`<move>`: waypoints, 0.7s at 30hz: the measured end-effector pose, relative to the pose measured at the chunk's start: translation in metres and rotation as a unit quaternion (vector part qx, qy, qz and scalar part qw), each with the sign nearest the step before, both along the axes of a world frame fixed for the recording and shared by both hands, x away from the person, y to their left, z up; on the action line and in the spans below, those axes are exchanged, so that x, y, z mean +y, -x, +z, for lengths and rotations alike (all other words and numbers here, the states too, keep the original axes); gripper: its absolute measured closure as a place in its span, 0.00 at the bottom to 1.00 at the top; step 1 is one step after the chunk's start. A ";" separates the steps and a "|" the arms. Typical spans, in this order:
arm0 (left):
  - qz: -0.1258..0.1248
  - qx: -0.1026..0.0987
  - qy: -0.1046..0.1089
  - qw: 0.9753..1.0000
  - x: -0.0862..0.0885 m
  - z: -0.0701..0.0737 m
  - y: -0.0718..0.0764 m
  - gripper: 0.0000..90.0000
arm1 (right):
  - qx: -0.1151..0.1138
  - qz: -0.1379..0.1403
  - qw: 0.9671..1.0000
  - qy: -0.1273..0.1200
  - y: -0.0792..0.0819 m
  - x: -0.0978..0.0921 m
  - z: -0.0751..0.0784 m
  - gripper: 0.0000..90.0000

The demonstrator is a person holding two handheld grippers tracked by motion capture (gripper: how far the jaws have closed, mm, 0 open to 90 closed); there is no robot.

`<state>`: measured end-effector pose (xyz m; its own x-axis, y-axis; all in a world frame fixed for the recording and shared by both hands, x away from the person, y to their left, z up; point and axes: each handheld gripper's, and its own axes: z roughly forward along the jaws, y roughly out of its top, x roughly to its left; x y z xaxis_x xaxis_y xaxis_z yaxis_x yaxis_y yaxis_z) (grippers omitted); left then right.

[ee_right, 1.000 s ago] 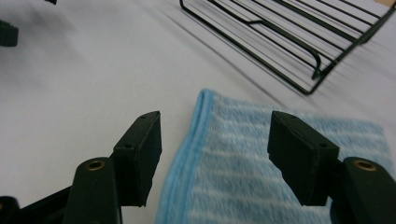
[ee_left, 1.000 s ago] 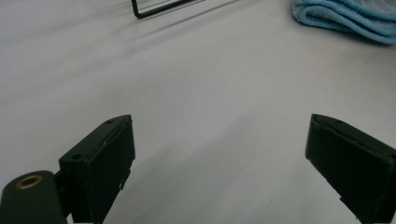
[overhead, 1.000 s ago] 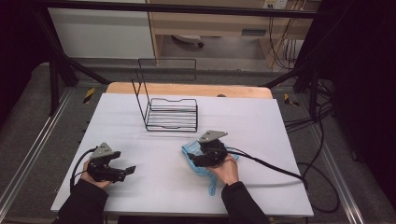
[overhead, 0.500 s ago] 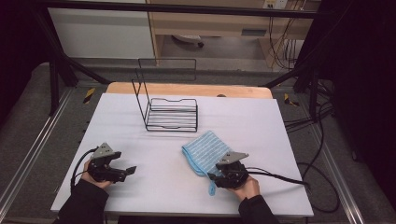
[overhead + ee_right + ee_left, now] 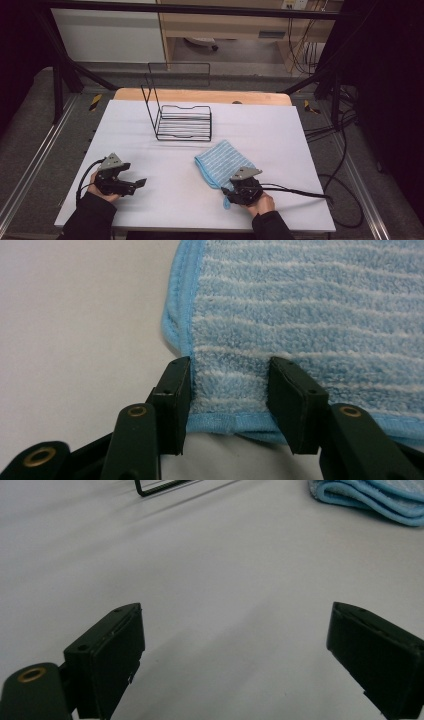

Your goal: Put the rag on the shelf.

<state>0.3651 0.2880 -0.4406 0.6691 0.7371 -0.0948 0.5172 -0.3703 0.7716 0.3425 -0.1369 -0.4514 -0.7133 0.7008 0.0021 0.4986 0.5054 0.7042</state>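
A light blue striped cloth (image 5: 223, 161) lies folded flat on the white table (image 5: 165, 160), right of centre. My right gripper (image 5: 229, 192) sits at the cloth's near corner. In the right gripper view the jaws of my right gripper (image 5: 230, 385) stand a little apart over the hemmed edge of the cloth (image 5: 310, 305), which lies flat and unpinched between them. My left gripper (image 5: 139, 183) rests near the table's front left, open. In the left gripper view my left gripper (image 5: 235, 645) has only bare table between its wide jaws, with the cloth (image 5: 370, 495) far off at the top right.
A black wire rack (image 5: 182, 122) with a tall back stands at the table's middle rear; its base bar (image 5: 160, 486) shows at the top of the left gripper view. Cables trail from both grippers, the right one running off the table's right side.
My right gripper has drawn back from over the cloth's middle to its near corner, leaving the cloth spread flat. The left gripper has stayed in place.
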 end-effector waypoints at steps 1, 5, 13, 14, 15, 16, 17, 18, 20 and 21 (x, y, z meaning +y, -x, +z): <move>0.000 0.001 -0.001 1.000 0.000 0.000 0.000 0.09 | -0.001 -0.003 1.000 0.000 0.000 0.000 0.000 0.59; -0.001 0.001 -0.002 1.000 0.000 0.000 0.000 0.09 | 0.001 -0.008 1.000 0.000 0.000 0.000 0.000 0.66; -0.002 0.000 -0.002 1.000 0.000 0.000 0.000 0.09 | 0.003 0.003 1.000 -0.002 -0.001 -0.001 0.000 0.78; -0.001 0.000 -0.003 1.000 0.000 0.000 0.000 0.09 | 0.004 0.004 1.000 -0.002 -0.002 -0.001 0.000 0.81; -0.002 0.000 -0.003 1.000 0.000 0.000 0.000 0.09 | 0.007 0.003 1.000 -0.004 -0.002 -0.002 0.000 0.84; -0.002 -0.001 -0.003 1.000 0.000 0.000 0.000 0.09 | 0.008 0.003 1.000 -0.006 -0.003 -0.002 0.000 0.86; -0.002 -0.001 -0.002 1.000 0.000 0.000 0.000 0.09 | 0.012 0.003 1.000 -0.008 -0.004 -0.003 0.001 0.88; -0.001 -0.001 -0.002 1.000 0.000 0.000 0.000 0.09 | 0.014 0.002 1.000 -0.008 -0.005 -0.003 0.001 0.89; -0.001 -0.001 0.000 1.000 0.000 0.000 0.000 0.09 | 0.021 0.000 1.000 -0.009 -0.007 -0.003 0.002 0.91; -0.001 -0.001 0.000 1.000 0.000 0.000 0.000 0.09 | 0.028 -0.001 1.000 -0.011 -0.009 -0.004 0.003 0.92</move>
